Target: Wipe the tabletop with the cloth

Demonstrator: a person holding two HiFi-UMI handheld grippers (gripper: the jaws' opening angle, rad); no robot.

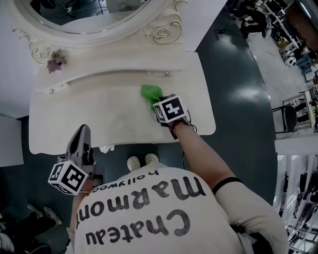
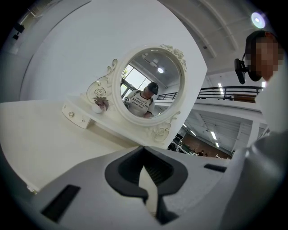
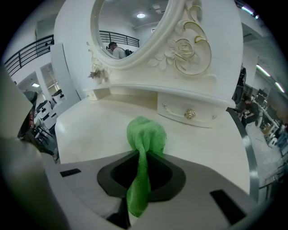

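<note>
Head view first: the right gripper (image 1: 157, 101) was down on the pale tabletop (image 1: 94, 119). Its jaws were clamped on the green cloth (image 1: 149, 93), which bunched out ahead of them on the table's right half, near the back ledge. The left gripper (image 1: 82, 133) hung at the front-left edge, off the surface, jaws drawn to a point. 1 small drawer (image 1: 159, 74) under the ledge was closed, so its contents were hidden. The oval mirror (image 1: 84, 15) was cut off at the top, and 2 pale shoes (image 1: 142, 161) peeped out below the front edge.

Left gripper view next: the jaws were pinched down to a thin sliver, with nothing between them. Beyond them, on the ledge, a little white pot (image 2: 99, 107) held a purplish flower, too small to make out further.

Right gripper view: the cloth ran as a twisted strip between the 2 jaws, then mushroomed out onto the tabletop just in front, touching it. Behind it the drawer was shut, showing only a gold knob. The mirror ran off the top again.
</note>
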